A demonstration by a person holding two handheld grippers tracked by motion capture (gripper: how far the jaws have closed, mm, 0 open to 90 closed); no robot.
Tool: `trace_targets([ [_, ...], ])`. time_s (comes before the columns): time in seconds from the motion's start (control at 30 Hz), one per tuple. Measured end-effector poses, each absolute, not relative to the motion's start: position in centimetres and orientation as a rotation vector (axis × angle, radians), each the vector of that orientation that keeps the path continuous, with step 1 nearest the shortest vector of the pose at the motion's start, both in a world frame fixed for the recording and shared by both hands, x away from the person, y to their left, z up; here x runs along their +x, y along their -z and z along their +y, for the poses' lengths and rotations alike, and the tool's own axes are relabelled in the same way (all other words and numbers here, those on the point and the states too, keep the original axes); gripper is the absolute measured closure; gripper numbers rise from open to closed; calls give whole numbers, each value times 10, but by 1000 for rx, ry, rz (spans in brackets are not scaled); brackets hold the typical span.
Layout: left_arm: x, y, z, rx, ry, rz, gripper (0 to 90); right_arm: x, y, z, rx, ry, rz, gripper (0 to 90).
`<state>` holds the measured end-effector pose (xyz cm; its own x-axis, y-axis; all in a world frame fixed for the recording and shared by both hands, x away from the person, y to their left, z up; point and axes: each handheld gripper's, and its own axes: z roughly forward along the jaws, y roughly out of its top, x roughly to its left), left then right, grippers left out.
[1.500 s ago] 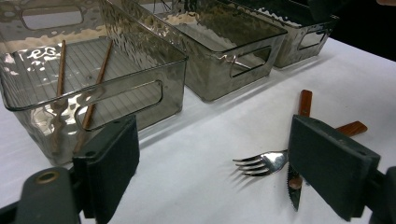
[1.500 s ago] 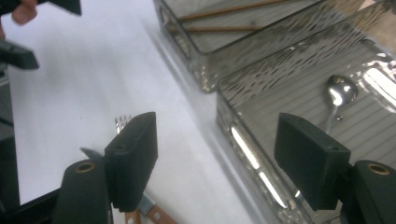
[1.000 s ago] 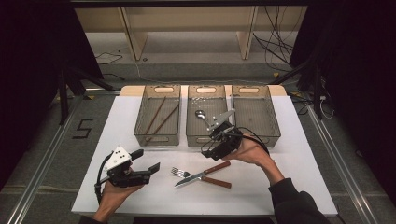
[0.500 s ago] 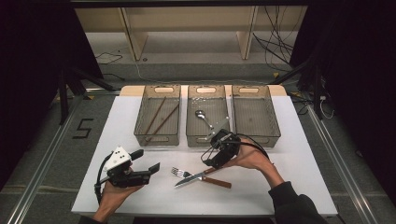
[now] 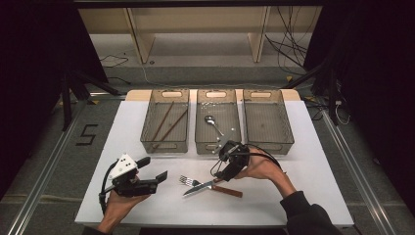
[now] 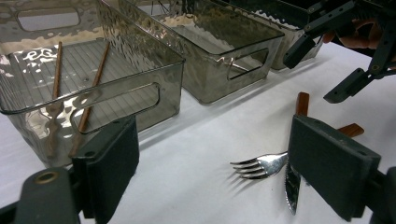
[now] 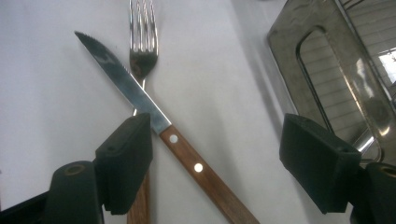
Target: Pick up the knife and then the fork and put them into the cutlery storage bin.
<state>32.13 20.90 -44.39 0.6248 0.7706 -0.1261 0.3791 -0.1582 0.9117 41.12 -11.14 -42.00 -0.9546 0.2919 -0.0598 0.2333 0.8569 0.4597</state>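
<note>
In the high view, three clear plastic bins stand in a row at the far side of the white desk (image 5: pixel 313 161), and everything else can be placed from the middle bin (image 5: pixel 218 128): it holds a spoon (image 5: pixel 212 122), the bin to its left (image 5: pixel 165 126) holds two chopsticks (image 5: pixel 166 125), and the bin to its right (image 5: pixel 266 122) looks empty, which suggests cutlery is being sorted by kind. Just in front of the middle bin, the right tool (image 5: pixel 222 172) hangs over a crossed fork (image 5: pixel 188 181) and knife (image 5: pixel 213 186), probably lining up for a pick. The left tool (image 5: pixel 155 168) rests well to the front-left of that bin, apart and holding nothing. A "5" is marked on the floor (image 5: pixel 85 134) beyond the desk's left edge. In the left gripper view, its jaws stand wide with bare desk between them; the fork (image 6: pixel 261 165) and knife blade (image 6: pixel 292 186) lie ahead, the right tool (image 6: pixel 327 70) above them. In the right gripper view, the jaws have just narrowed slightly but remain apart, straddling the knife's riveted wooden handle (image 7: pixel 201 170) without pressing it; the fork (image 7: pixel 142 51) lies underneath. No brand is readable.
</note>
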Motion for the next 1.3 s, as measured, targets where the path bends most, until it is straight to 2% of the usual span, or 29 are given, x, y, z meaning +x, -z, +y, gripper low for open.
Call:
trace_targets([
  [0.47,320,444,210,1773,-462,931,163,407,434,-105,285,-527,2952,414],
  [1.3,320,444,211,1778,-461,932,163,404,456,-91,96,-332,3002,569],
])
